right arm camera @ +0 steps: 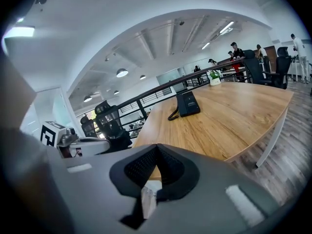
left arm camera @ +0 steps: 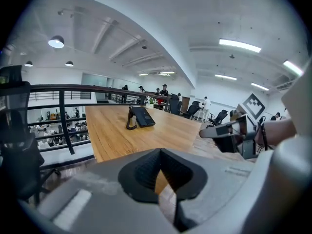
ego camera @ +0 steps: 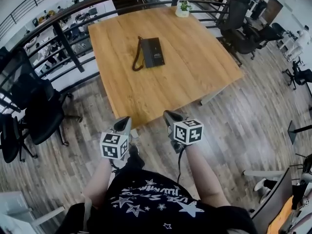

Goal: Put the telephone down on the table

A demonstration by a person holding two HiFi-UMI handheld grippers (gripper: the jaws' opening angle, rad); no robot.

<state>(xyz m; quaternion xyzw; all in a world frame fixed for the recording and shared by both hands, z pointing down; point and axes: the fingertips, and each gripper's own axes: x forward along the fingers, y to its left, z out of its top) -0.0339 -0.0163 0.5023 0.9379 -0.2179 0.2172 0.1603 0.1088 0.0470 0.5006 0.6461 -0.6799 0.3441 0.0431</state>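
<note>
Star-print shirt (ego camera: pixel 156 199) is seen at 6 o'clock in the head view, with both forearms stretched toward 12. Left tool (ego camera: pixel 123 122) and right tool (ego camera: pixel 170 116) are held side by side, apart from each other, just short of the near edge of the tabletop (ego camera: pixel 204 67) and over the wood floor (ego camera: pixel 243 130). Marker cubes (ego camera: pixel 114 145) are carried on both.

Left tool (left arm camera: pixel 160 154), in its own view: pads are pressed together at the tips and nothing is pinched. Only tabletop and floor are seen through the small gap behind the tips. Right tool (right arm camera: pixel 156 150), in its own view: same, pads are closed on each other and nothing is held.

Phone (ego camera: pixel 153 52) is laid flat on the tabletop at 12 o'clock from both tools, well apart from them, roughly mid-tabletop. It is touched by neither tool. A dark curved piece (ego camera: pixel 138 55) is seen along its 9 o'clock side; whether it is handset or cord cannot be told. The phone is also seen dead ahead in both tool views.

Plant pot (ego camera: pixel 183 9) is set at the far tabletop edge, at 1 o'clock from the phone. Railing (ego camera: pixel 73 9) is run round the far and 9 o'clock sides of the tabletop. Black chairs are placed at 9 o'clock (ego camera: pixel 41 111) and at 2 o'clock (ego camera: pixel 243 30) of the tabletop.
</note>
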